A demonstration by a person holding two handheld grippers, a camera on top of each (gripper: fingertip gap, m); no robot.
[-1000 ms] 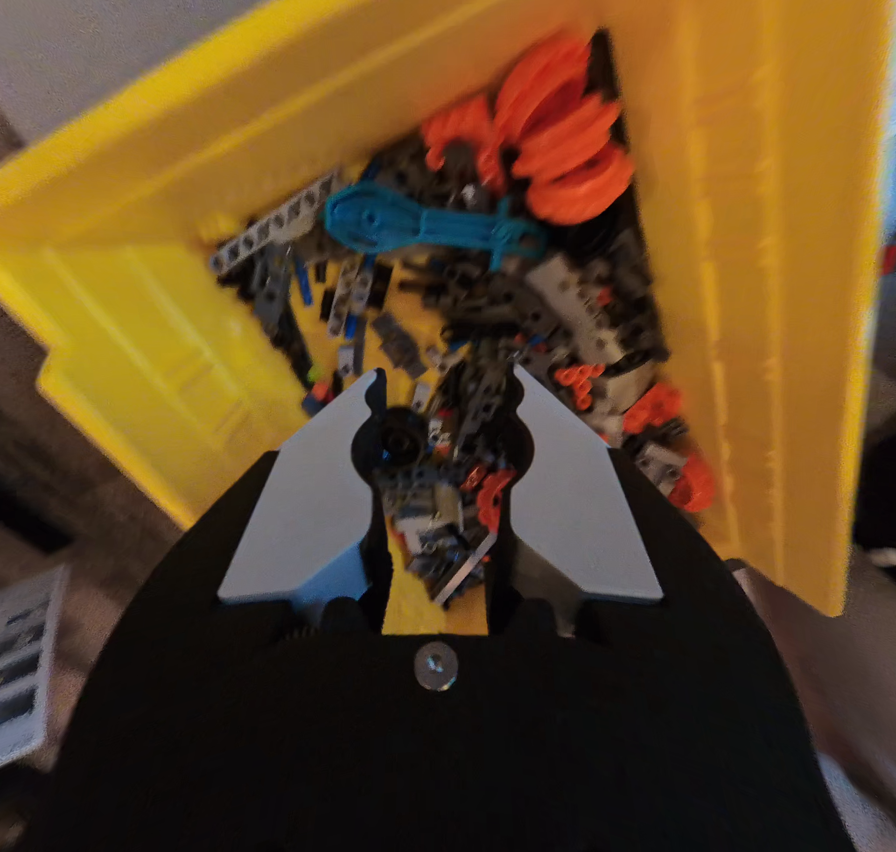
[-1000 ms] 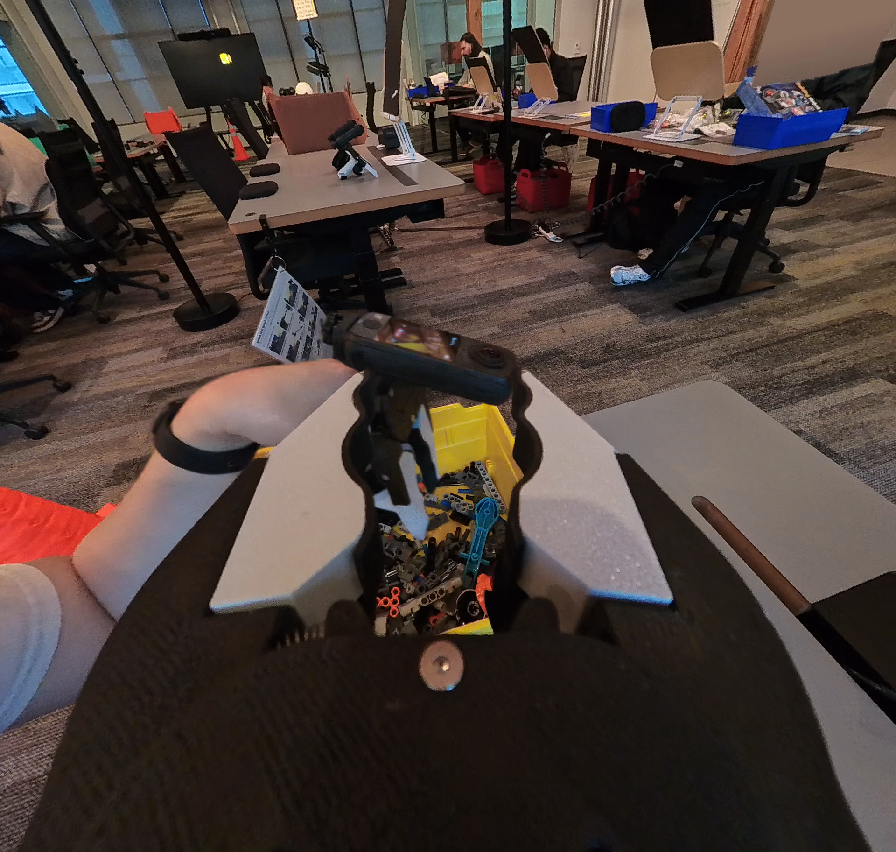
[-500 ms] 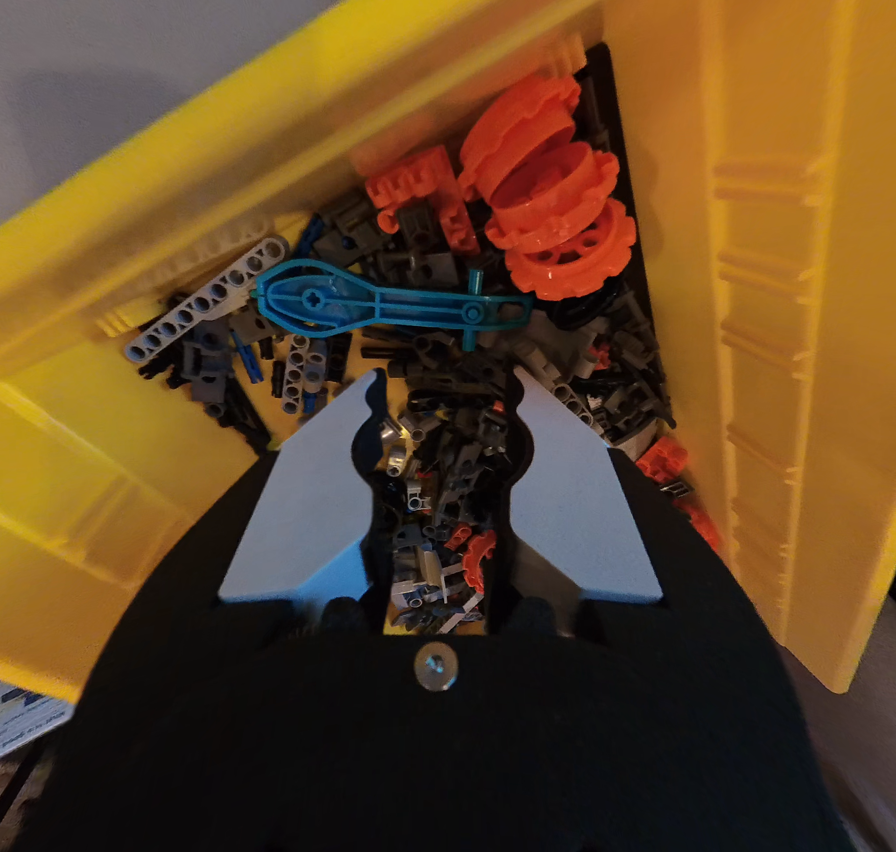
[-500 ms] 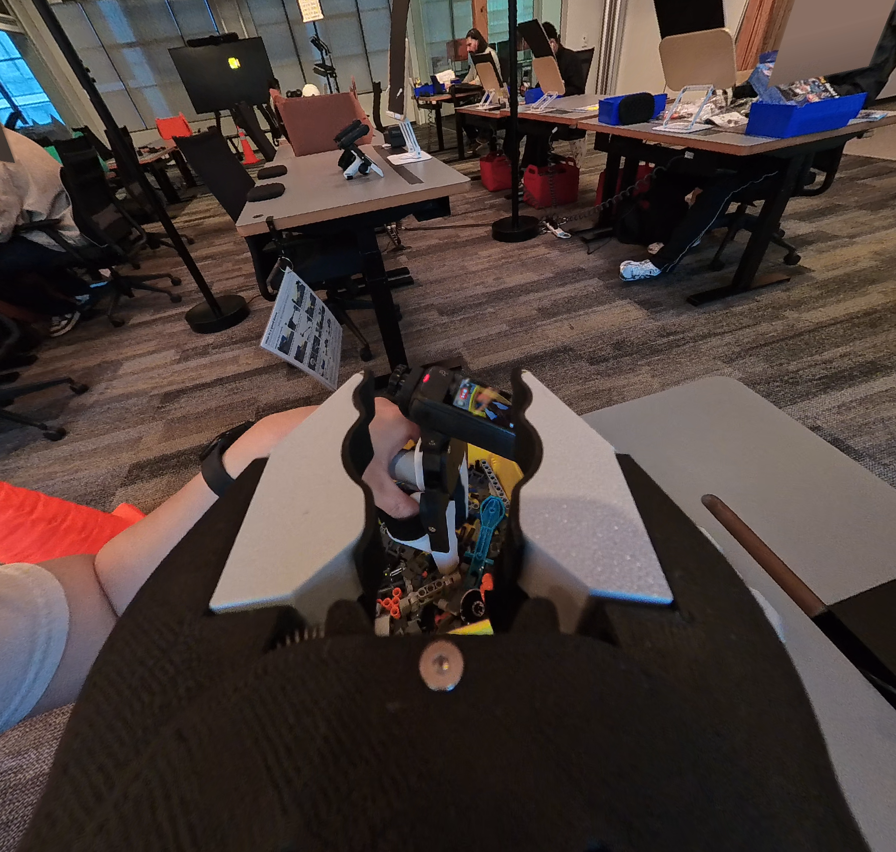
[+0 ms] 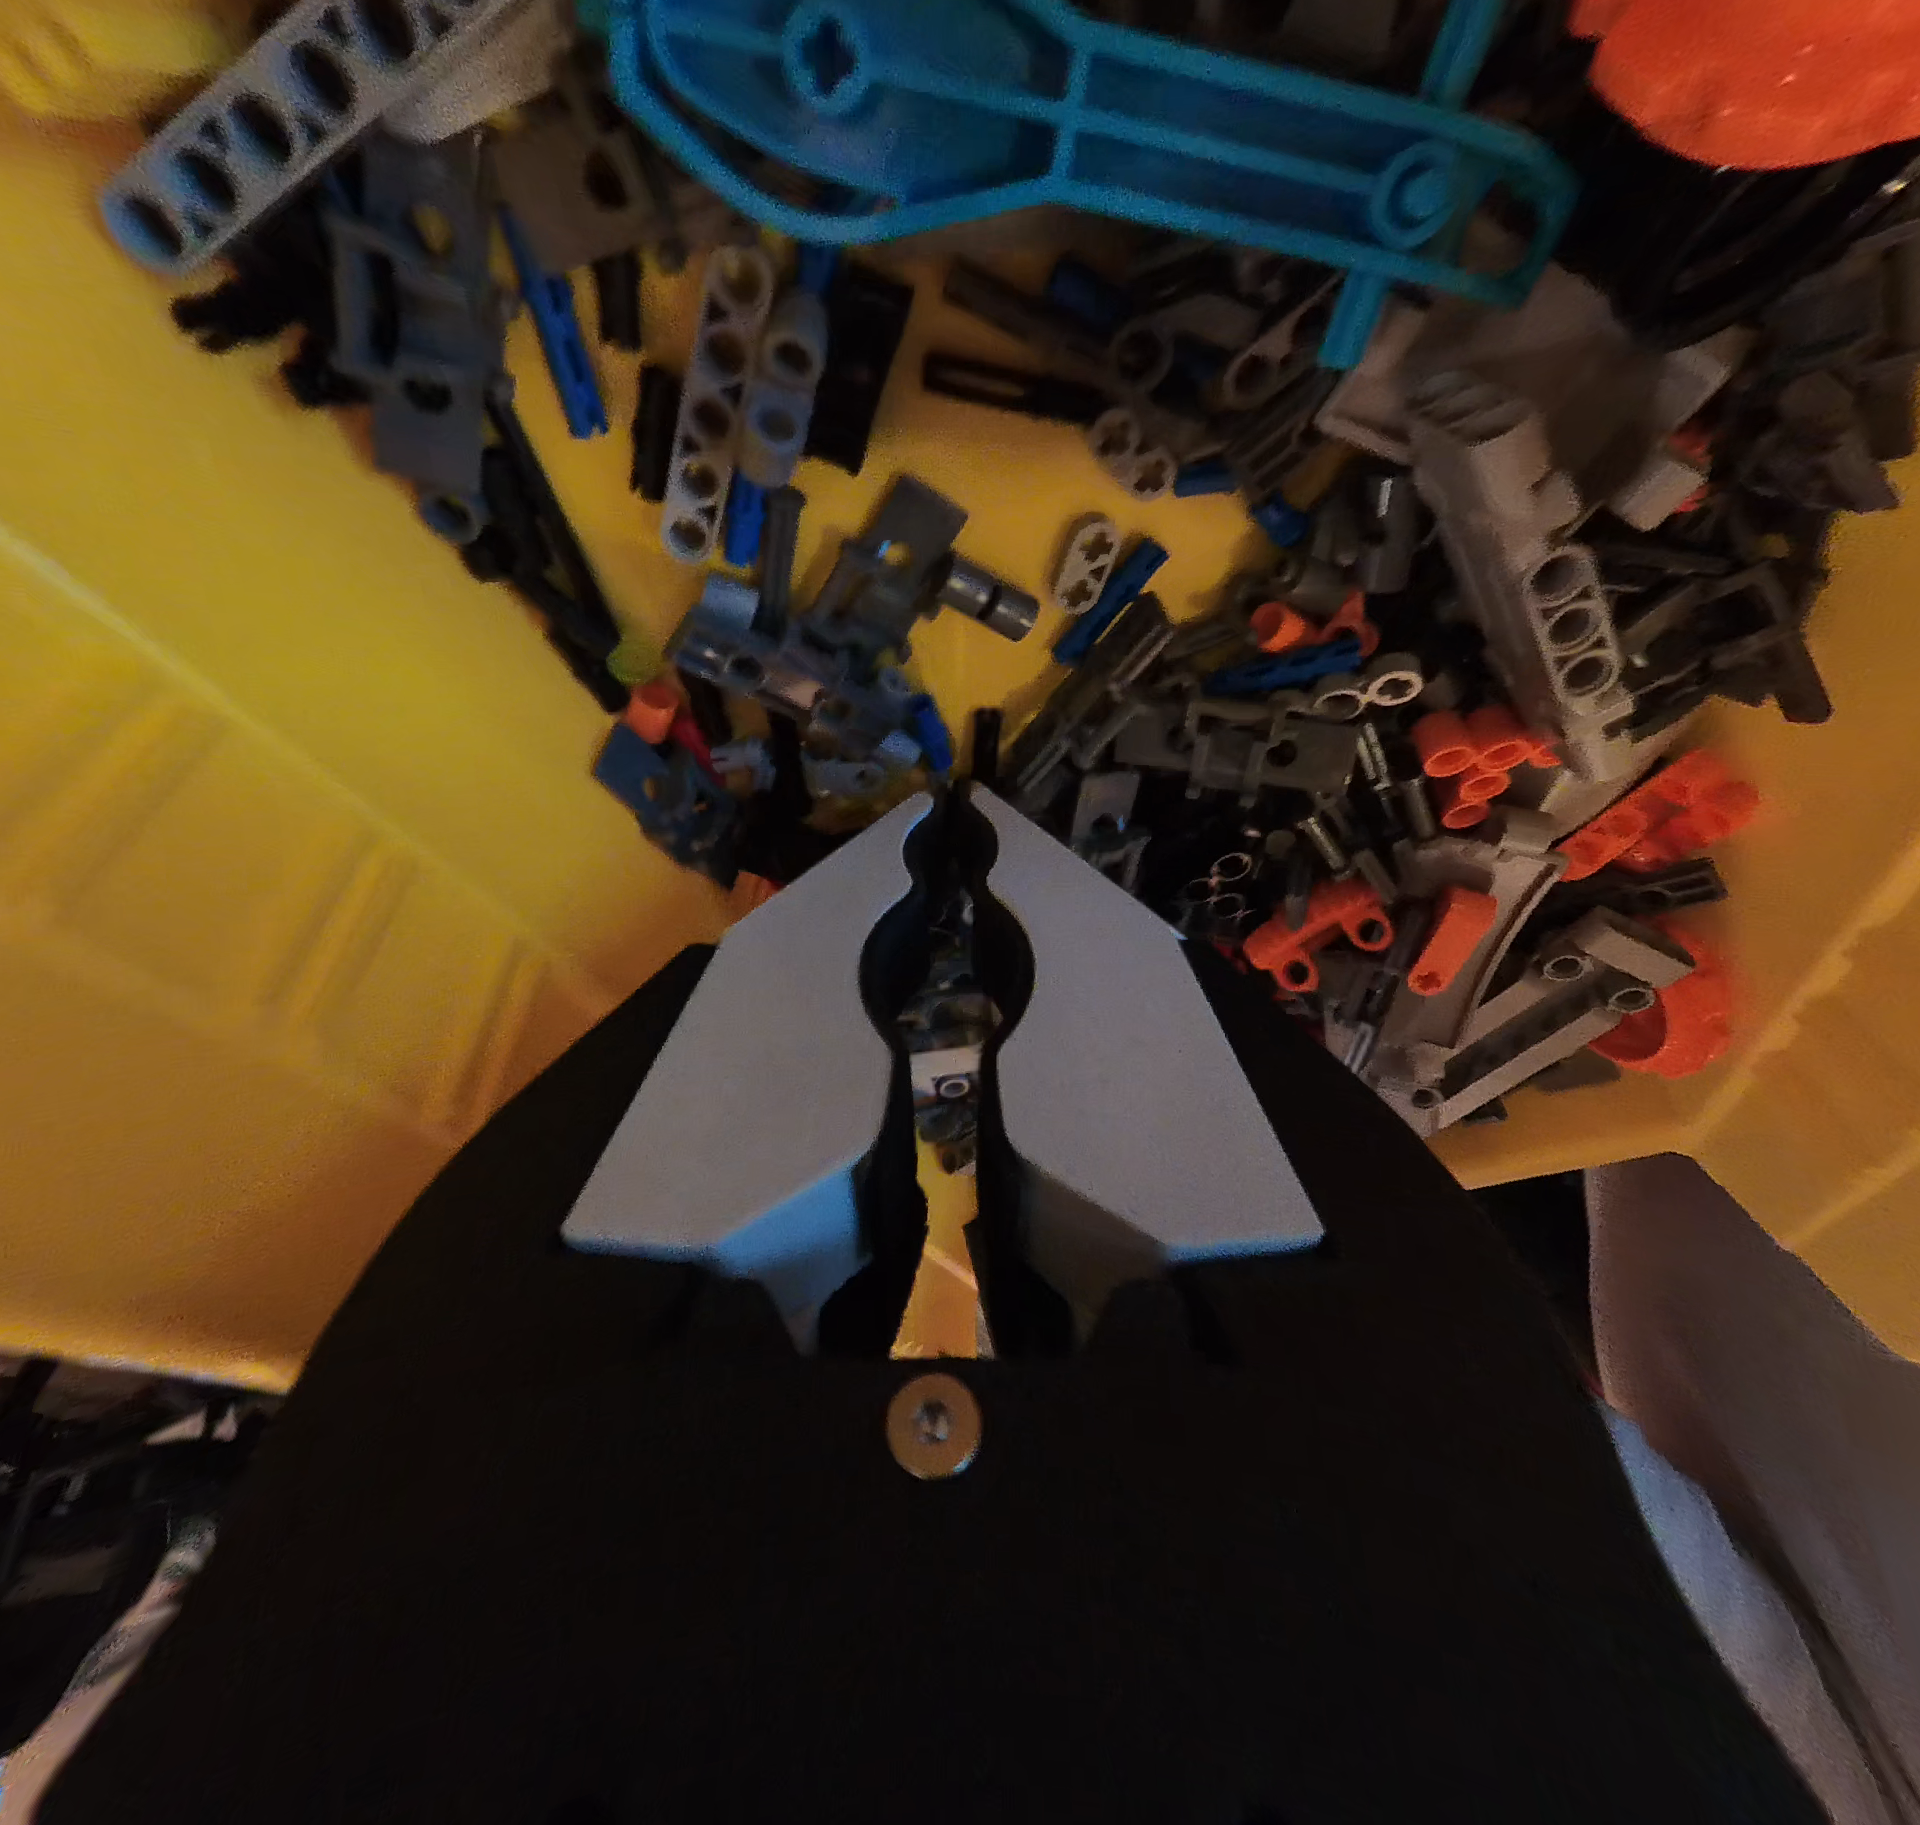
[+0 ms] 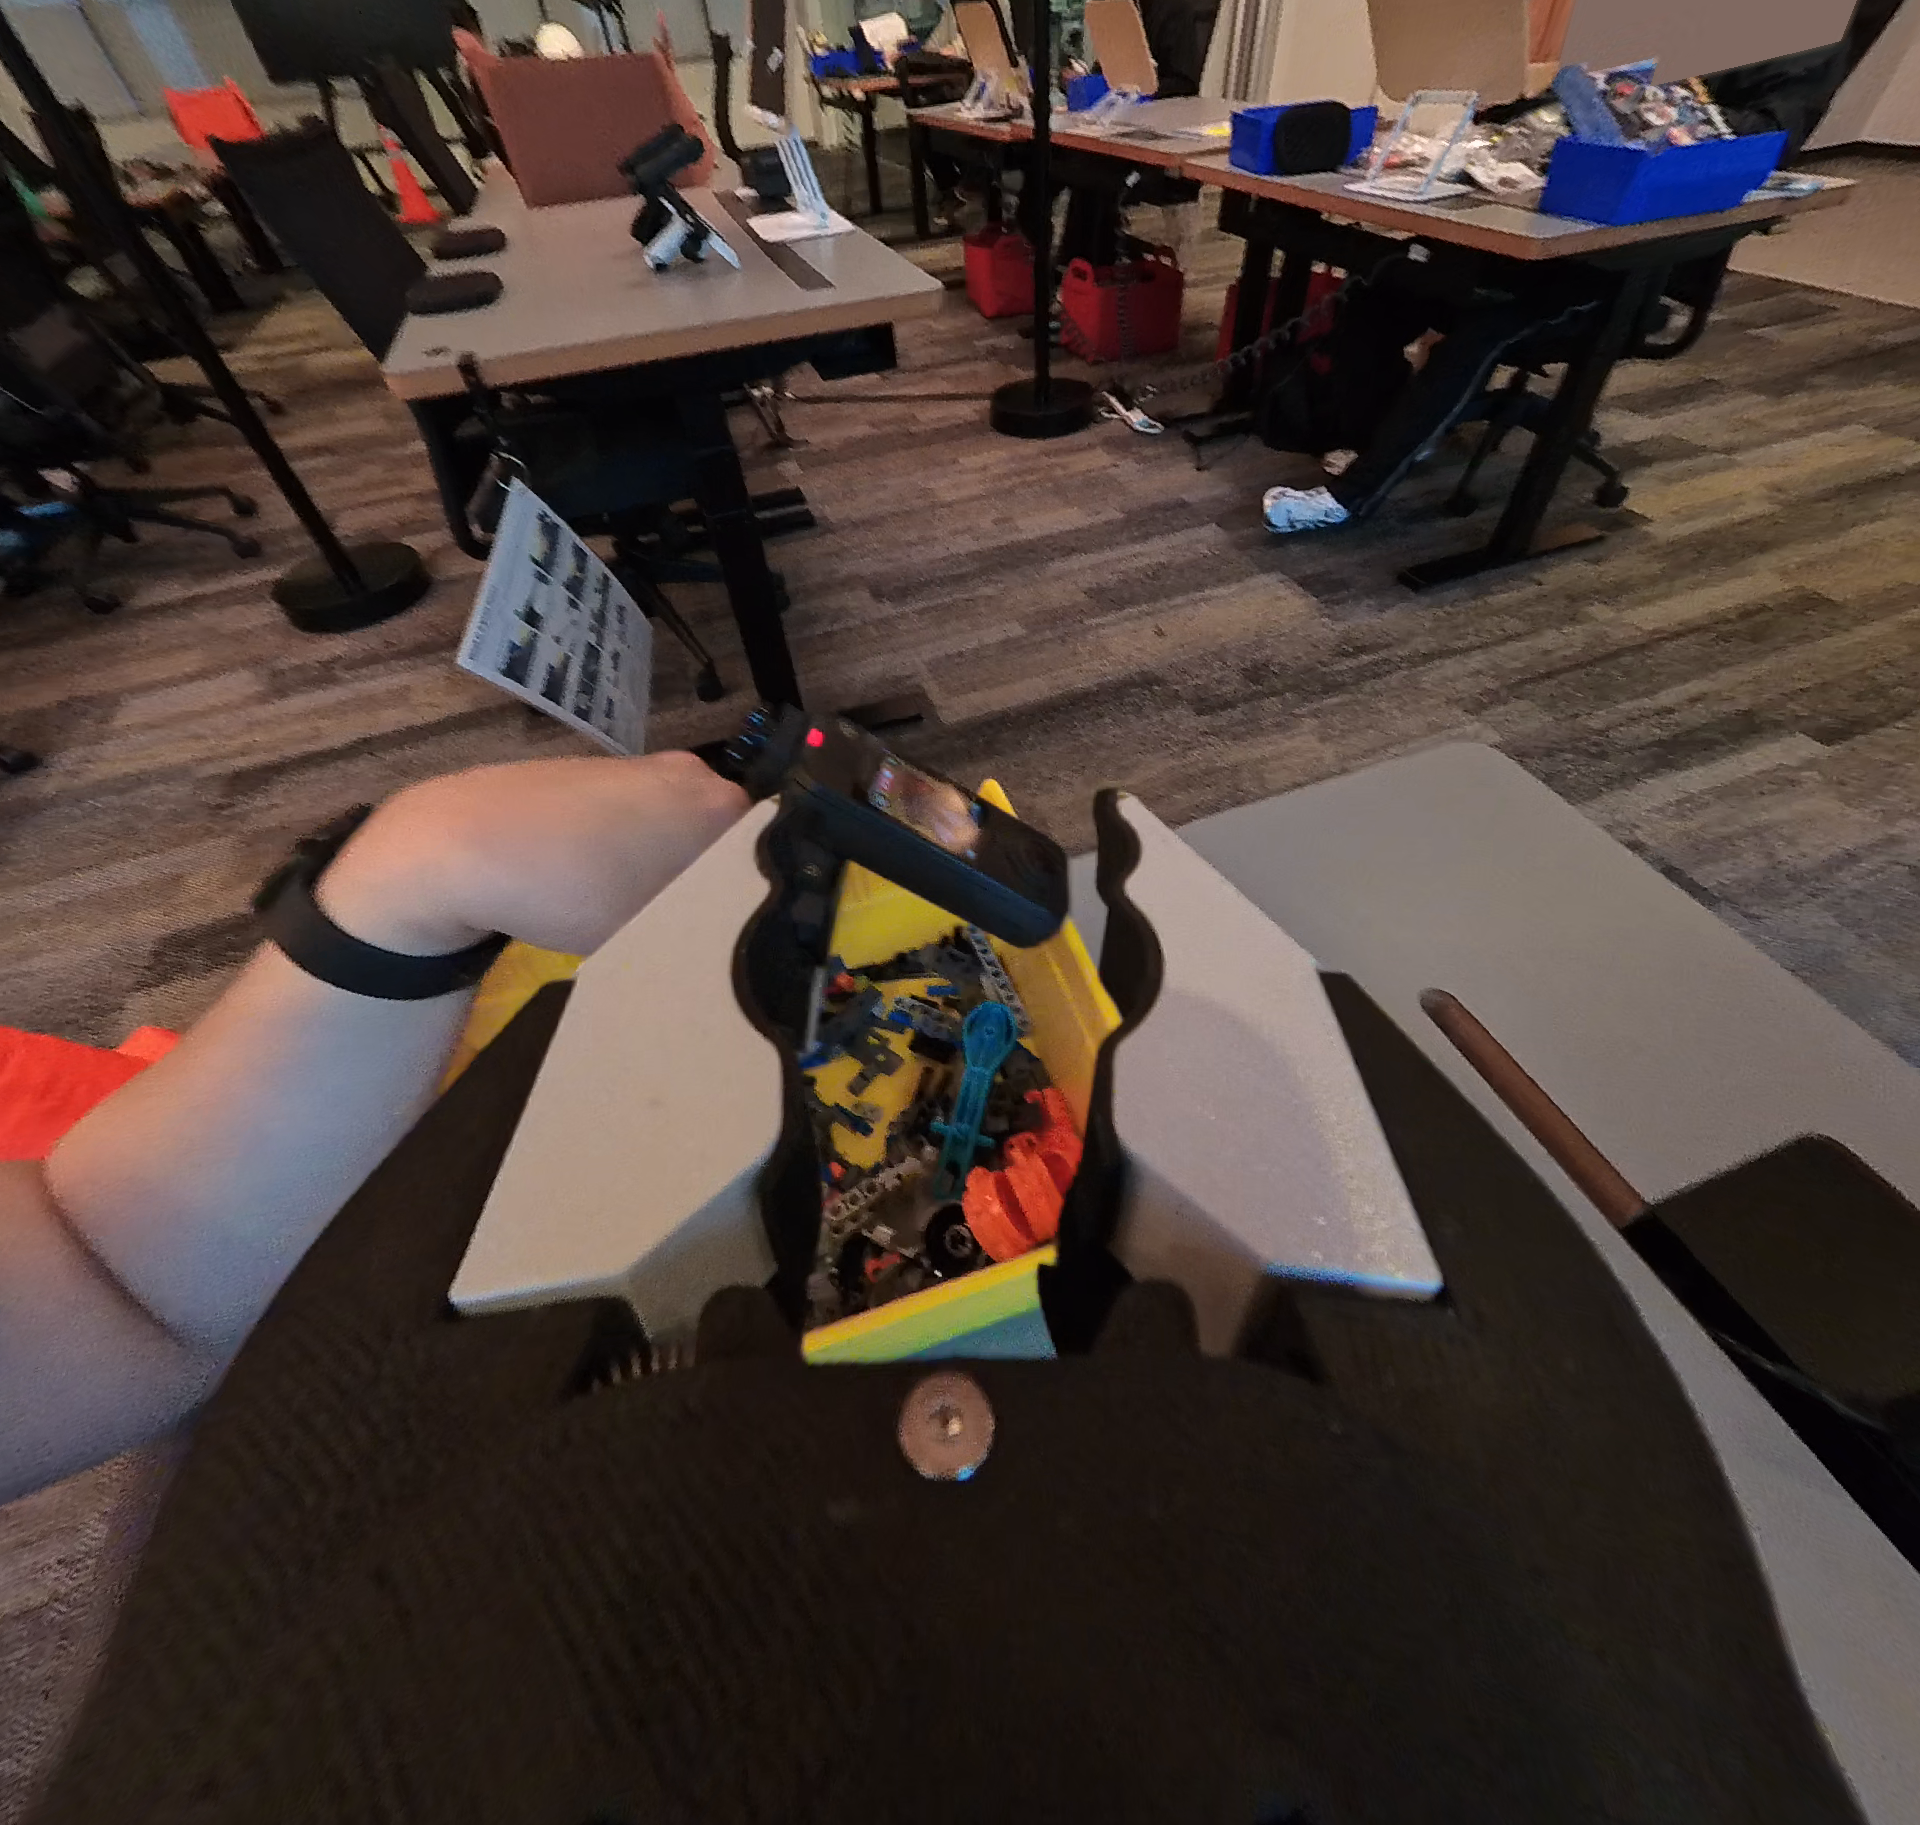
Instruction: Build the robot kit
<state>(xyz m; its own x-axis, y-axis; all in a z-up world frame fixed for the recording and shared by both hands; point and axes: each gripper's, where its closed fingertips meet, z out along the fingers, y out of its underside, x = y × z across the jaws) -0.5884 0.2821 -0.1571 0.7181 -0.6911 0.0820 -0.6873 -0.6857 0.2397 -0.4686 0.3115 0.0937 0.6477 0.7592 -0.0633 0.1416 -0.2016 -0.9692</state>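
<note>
My left gripper (image 5: 954, 804) is shut, its tips low inside a yellow bin (image 5: 260, 840) and pressed into a pile of small grey, black and blue building parts. A thin black pin (image 5: 982, 736) sticks out just past the tips; I cannot tell if it is gripped. A teal lever piece (image 5: 1039, 134), a grey holed beam (image 5: 312, 92) and orange wheels (image 5: 1766, 40) lie farther in. My right gripper (image 6: 940, 819) is open and empty above the bin's near rim (image 6: 935, 1318). Between its fingers show the teal piece (image 6: 977, 1079), the orange wheels (image 6: 1018, 1183) and the left gripper's camera (image 6: 914, 840).
The bin sits at the edge of a grey table (image 6: 1507, 892) bearing a brown stick (image 6: 1527, 1110) and a black object (image 6: 1818, 1245). A person's forearm with a black wristband (image 6: 416, 892) reaches in from the left. A printed sheet (image 6: 556, 622), desks and chairs stand beyond. Left tips to right tips: about 25 centimeters.
My left gripper has dropped deep into the bin and closed from open to shut over the parts pile. My right gripper has stayed open, shifting slightly toward the bin.
</note>
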